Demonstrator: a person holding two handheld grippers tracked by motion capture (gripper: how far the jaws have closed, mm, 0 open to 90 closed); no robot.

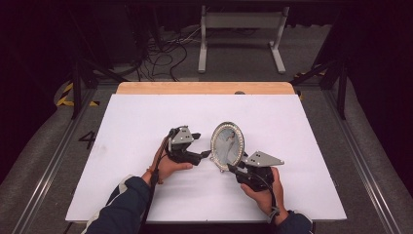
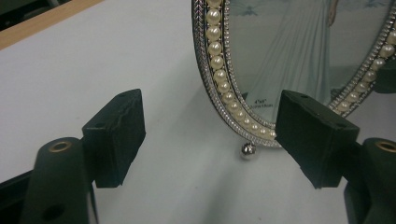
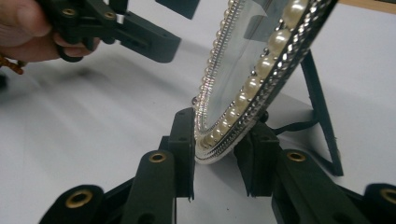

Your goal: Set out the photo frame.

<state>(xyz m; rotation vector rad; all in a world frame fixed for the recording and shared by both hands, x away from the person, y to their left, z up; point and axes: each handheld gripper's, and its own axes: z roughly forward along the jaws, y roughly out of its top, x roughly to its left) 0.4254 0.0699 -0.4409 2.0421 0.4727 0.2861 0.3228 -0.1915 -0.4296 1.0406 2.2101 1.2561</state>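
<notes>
The oval frame (image 1: 227, 146) stands mid-worktop (image 1: 146, 122) on its back strut, glassy, light and likely fragile, its lower rim pinched in the right claw (image 3: 219, 149) while the left claw (image 2: 210, 135) gapes wide beside it; best held by that beaded rim, over white board in a dark, cable-strewn room.
</notes>
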